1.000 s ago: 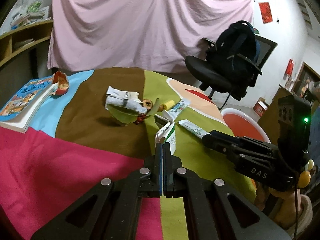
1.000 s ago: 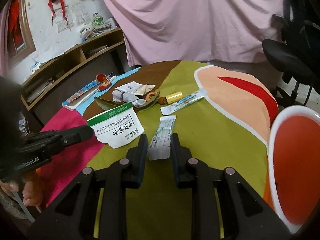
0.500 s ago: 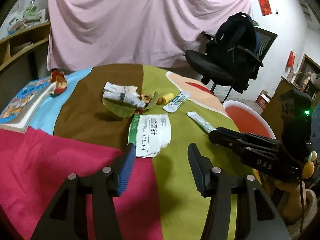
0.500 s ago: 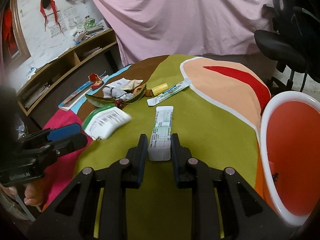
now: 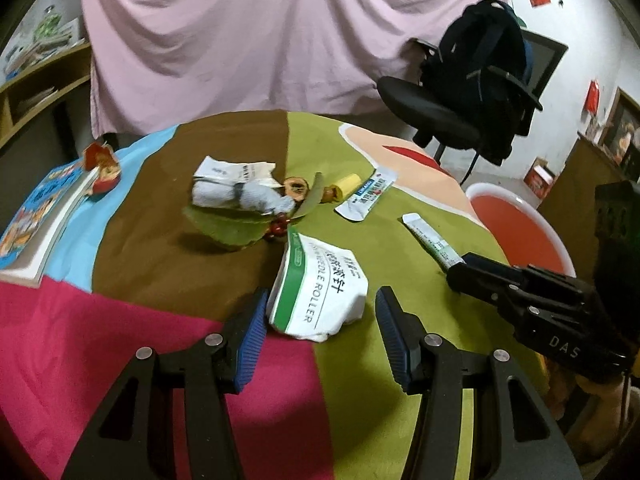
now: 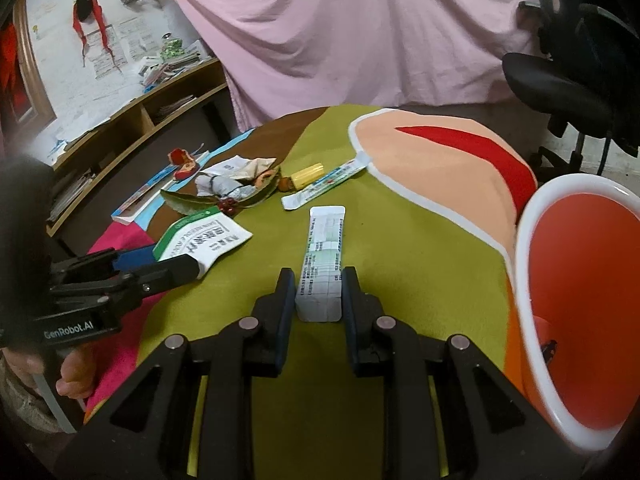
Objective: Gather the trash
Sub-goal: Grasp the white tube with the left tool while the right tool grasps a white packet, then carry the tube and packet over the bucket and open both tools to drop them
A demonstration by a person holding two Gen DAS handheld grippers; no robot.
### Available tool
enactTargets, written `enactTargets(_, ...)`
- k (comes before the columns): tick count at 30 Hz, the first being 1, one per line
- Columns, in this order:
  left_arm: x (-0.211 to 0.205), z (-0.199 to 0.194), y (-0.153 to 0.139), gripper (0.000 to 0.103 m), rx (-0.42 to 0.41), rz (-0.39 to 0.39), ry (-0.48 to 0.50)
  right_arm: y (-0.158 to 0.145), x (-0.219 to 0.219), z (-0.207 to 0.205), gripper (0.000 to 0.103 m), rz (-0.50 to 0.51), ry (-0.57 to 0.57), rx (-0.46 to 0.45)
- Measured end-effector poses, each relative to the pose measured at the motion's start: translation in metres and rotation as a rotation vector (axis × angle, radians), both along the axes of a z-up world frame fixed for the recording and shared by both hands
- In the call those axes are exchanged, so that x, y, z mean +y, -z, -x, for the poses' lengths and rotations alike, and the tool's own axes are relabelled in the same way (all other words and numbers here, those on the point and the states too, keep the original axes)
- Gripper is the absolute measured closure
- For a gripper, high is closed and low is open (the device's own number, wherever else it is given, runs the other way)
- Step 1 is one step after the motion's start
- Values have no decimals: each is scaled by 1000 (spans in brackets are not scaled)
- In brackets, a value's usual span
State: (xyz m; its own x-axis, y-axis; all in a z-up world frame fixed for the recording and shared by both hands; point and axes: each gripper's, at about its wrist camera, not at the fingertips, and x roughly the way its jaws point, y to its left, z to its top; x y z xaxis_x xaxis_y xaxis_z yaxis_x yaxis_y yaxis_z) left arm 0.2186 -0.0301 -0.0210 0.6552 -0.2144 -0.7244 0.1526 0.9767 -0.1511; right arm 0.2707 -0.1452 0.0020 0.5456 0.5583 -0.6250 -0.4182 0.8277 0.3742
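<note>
Quickly, left to right across the table:
book: (image 5: pixel 34 216) lying at the table's left edge, on the blue and pink patches of the cloth (image 5: pixel 152 264).
red wrapper: (image 5: pixel 102 166) crumpled, at the book's far corner, touching it.
trash heap: green leaf (image 5: pixel 228 228) with crumpled white paper (image 5: pixel 232 184) on top, dried fruit slice (image 5: pixel 297 188) and red berries (image 5: pixel 278 226) at its right rim; sits mid-table on the brown patch.
left gripper: (image 5: pixel 320 328) jaws spread wide, blue pads either side of the white-green packet, neither pad touching it.
white-green packet: (image 5: pixel 320 288) flat on the cloth near the front edge, where brown, pink and green patches meet; its near end lies between the left jaws.
yellow tube: (image 5: pixel 347 182) small, just right of the heap, on the green patch.
long sachet: (image 5: pixel 367 193) white and blue, beside the yellow tube, pointing toward the far right edge.
right gripper: (image 6: pixel 316 300) jaws pinching the near end of the white strip packet, both pads against its sides.
white strip packet: (image 6: pixel 325 256) stretched out over the green patch, far end toward the heap.
orange bin: (image 6: pixel 580 304) white rim, just off the table's right edge, near the right gripper.
office chair: (image 5: pixel 436 108) beyond the far right edge, black backpack (image 5: pixel 486 64) on it.
</note>
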Motion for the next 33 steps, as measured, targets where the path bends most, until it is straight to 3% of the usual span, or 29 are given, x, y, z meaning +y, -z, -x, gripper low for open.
enactTargets(7,-19,-15,8,56,11,-153,28,3,-6,-1,51,-3,2,1)
enactTargets(17,-21,-14,16,60,-8,-189,63,5,-7,0,51,3,-9,-10)
enactTargets(19,-22,-10,14,78,-25,-193,66,4,-8,1,51,6,-12,-15)
enactTargets(23,-26,-6,11,80,-50,-212,69,3,-8,4,52,10,-14,-28)
enactTargets(28,-27,0,5,96,-83,-190,81,2,-8,6,52,17,-13,-42)
enactTargets(33,-32,6,-2,97,-120,-186,72,-1,-8,11,52,20,-8,-72)
